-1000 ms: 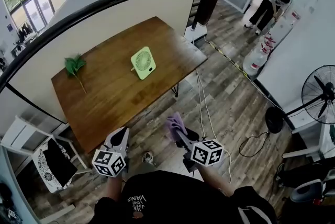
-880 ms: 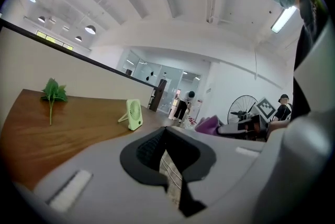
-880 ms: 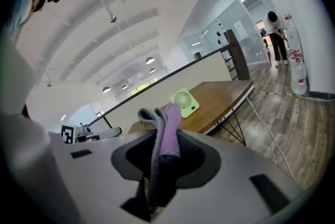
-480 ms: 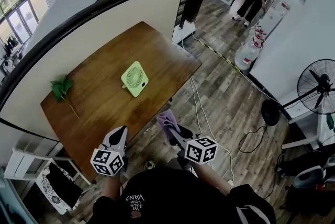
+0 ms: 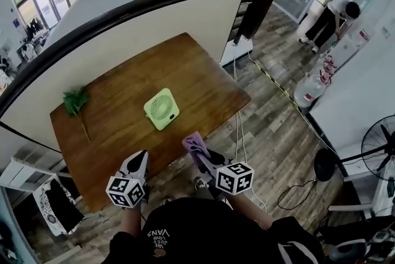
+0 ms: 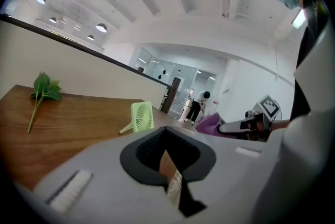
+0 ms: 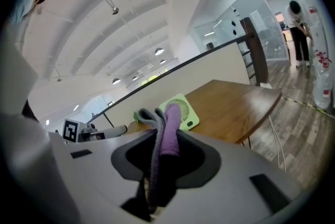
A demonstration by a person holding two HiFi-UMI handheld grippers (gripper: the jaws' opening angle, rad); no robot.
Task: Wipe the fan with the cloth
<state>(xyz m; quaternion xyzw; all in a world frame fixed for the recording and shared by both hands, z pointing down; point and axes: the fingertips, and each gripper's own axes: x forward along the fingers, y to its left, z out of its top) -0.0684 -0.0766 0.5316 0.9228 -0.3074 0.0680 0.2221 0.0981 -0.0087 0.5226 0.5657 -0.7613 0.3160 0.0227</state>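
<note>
A small light-green square fan [image 5: 162, 108] stands on the brown wooden table [image 5: 123, 90], near its middle; it also shows as the fan [image 6: 141, 116] in the left gripper view and the fan [image 7: 183, 112] in the right gripper view. My right gripper [image 5: 199, 153] is shut on a folded purple and grey cloth [image 7: 163, 136], short of the table's near edge. The cloth [image 5: 193, 145] sticks up out of the jaws. My left gripper [image 5: 139, 164] is shut and empty, over the table's near edge.
A green leafy sprig [image 5: 76, 102] lies at the table's left end. A white partition [image 5: 142, 22] with a black rail runs behind the table. A person [image 5: 336, 13] bends over water bottles [image 5: 311, 87] at the far right. A standing fan [image 5: 382, 133] and floor cables [image 5: 241, 127] lie right.
Both grippers have come closer to the table's near edge, with the cloth still in the right one. The view has shifted, and the fan now sits nearer to the grippers.
</note>
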